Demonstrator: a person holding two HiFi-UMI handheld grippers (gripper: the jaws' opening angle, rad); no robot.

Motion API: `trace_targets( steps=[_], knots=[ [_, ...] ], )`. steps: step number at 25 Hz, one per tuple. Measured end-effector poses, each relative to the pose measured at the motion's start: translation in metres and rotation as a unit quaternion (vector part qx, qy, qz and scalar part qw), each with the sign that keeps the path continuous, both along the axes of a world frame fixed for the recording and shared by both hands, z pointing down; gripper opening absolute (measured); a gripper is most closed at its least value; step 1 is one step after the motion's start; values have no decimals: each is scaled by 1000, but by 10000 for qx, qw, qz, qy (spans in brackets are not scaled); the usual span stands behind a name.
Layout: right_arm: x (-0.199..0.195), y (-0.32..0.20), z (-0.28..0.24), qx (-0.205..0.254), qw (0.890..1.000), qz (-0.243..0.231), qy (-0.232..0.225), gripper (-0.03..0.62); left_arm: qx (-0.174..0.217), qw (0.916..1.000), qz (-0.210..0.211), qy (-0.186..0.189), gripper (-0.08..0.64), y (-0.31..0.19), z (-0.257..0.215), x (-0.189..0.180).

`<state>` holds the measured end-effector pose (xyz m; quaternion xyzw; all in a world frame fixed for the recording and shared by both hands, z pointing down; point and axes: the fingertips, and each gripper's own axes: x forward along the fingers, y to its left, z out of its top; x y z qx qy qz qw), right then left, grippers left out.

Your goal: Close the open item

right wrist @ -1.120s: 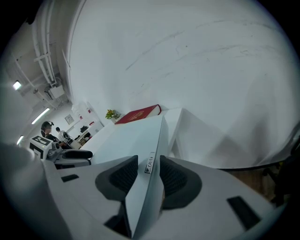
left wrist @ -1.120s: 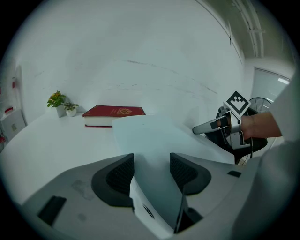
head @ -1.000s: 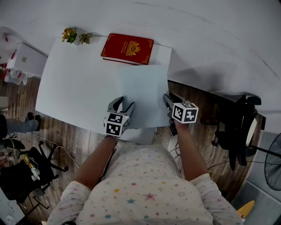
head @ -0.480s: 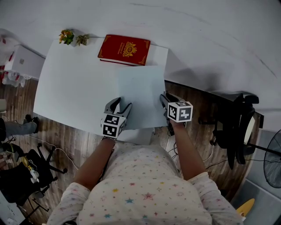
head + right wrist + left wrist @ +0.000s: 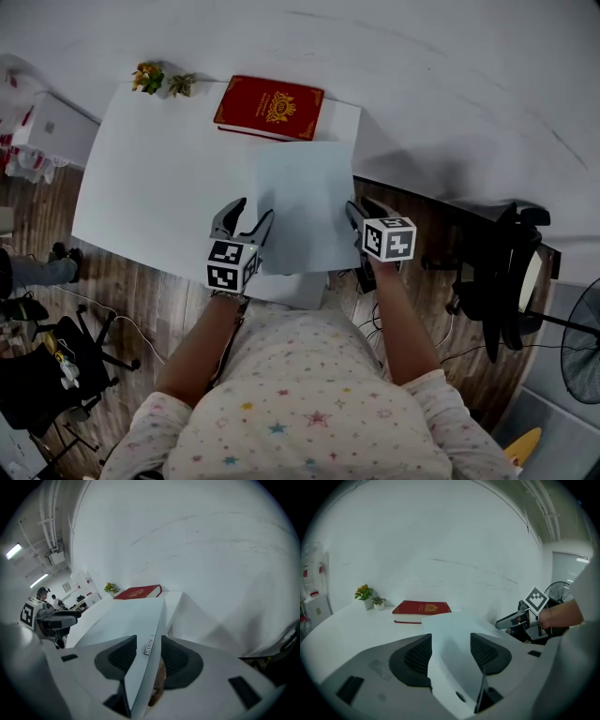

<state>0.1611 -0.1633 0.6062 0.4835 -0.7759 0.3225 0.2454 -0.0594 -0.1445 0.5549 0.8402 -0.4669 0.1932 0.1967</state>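
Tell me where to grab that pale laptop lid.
Probably best: take the laptop lid by its thin side edge near the front corner, from the near end. It is a slim flat panel tilted off the table, so jaws can straddle it.

No legible text; red book (image 5: 271, 106) emblem unreadable; laptop lid (image 5: 122, 620) label blurred.

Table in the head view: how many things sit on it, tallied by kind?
Red book: 1
Small potted plants: 2
Pale folder: 1
Total: 4
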Motion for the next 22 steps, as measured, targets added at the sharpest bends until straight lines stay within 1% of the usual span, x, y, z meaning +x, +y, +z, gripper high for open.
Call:
trace_targets(
  steps=[2,7,11,14,19,22],
  knots=[
    [0,2,-5,88,10000,-23,24,163,143,9999,-11,-15,241,0,-7,0],
    [-3,9,-21,297,9995,-120,30,158,315,9995,15,28,239,2,-21,5],
    [-6,12,-45,751,9970,-200,10,119,491,9987,31,98,239,2,-35,9],
    [-7,13,-60,967,9951,-227,-26,100,582,9982,47,168,236,1,-45,13],
    [-12,17,-83,1194,9924,-266,-113,69,743,9967,80,302,188,2,-63,17],
    [-15,19,-96,1331,9906,-288,-129,32,872,9954,67,382,147,3,-76,16]
  ],
)
